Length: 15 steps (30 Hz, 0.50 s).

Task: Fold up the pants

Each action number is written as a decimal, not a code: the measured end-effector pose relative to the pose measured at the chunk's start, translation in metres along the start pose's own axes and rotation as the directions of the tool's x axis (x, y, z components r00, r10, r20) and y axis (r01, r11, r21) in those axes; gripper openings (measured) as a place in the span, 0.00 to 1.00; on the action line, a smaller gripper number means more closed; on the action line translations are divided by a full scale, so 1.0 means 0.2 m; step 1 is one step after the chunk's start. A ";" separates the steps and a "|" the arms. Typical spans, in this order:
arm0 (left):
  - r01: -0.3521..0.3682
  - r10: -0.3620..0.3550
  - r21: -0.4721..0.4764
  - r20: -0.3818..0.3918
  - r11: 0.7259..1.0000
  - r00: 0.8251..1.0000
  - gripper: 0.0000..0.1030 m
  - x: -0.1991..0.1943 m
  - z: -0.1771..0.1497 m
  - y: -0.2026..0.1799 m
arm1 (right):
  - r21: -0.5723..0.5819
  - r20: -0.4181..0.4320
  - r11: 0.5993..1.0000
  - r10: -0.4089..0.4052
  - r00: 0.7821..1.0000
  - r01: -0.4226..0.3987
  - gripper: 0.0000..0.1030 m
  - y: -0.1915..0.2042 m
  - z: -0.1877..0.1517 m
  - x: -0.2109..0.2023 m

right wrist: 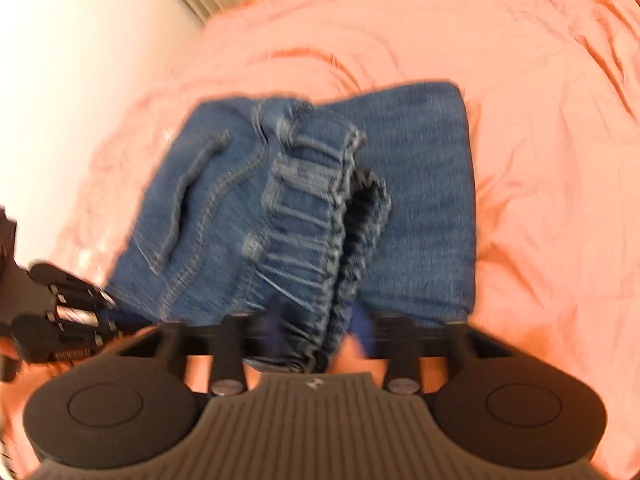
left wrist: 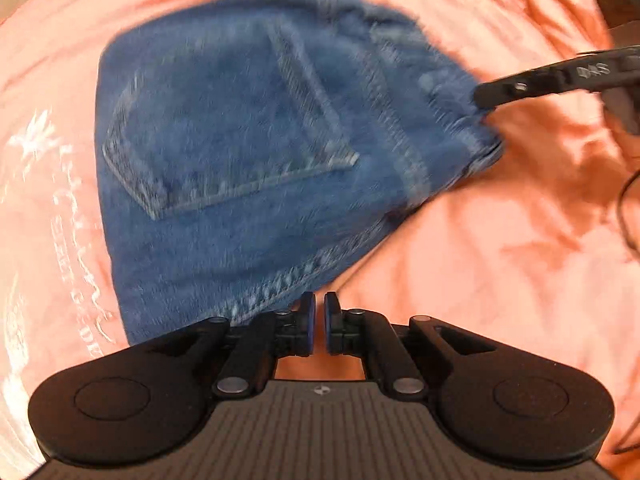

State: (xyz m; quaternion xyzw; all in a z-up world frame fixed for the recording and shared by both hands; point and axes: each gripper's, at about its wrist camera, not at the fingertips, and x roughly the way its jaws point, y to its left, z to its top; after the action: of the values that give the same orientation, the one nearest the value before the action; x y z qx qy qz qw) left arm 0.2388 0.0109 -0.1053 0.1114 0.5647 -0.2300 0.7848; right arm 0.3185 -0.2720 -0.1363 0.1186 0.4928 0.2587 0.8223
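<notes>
One folded pair of jeans (left wrist: 240, 152), two tools (left wrist: 316, 320) beside it, one sheet (left wrist: 500, 260)

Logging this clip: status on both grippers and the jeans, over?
Left gripper shut, empty, at the jeans' near edge. Right gripper open, elastic waistband between its jaws. Jeans folded compact on the orange bedsheet. Nothing in the way.

White lettering runs along the pink sheet (left wrist: 60, 240) to the left of the folded jeans (left wrist: 248, 140), beside a white palm-like motif (left wrist: 34, 138), but blur leaves it unreadable. A small pale logo mark (left wrist: 319, 390) sits on the left gripper's ribbed body, with no legible letters.
</notes>
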 end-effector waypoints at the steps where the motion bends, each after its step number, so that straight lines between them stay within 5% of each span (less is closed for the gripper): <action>1: 0.018 -0.018 -0.004 0.015 1.000 1.000 0.10 -0.04 0.02 0.01 | 0.023 0.018 0.999 0.022 1.000 -0.023 0.44 -0.02 0.02 -0.02; 5: 0.081 -0.075 -0.056 0.100 0.995 0.992 0.19 -0.16 0.14 0.04 | 0.177 0.089 0.977 0.101 0.991 -0.116 0.56 -0.13 0.11 -0.04; 8: 0.078 -0.062 -0.099 0.156 0.992 0.986 0.24 -0.20 0.24 0.07 | 0.323 0.124 0.926 0.166 0.978 -0.198 0.59 -0.25 0.16 0.03; 15: 0.045 -0.020 -0.197 0.126 0.979 0.992 0.26 -0.06 0.34 0.20 | 0.623 0.215 0.684 0.317 0.924 -0.380 0.60 -0.48 0.19 0.29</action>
State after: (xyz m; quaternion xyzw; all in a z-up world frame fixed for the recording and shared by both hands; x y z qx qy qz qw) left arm 0.3113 0.0184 -0.0739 0.0084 0.5372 -0.1915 0.8214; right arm 0.4040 -0.3194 -0.2038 0.5011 0.4826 0.2160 0.6851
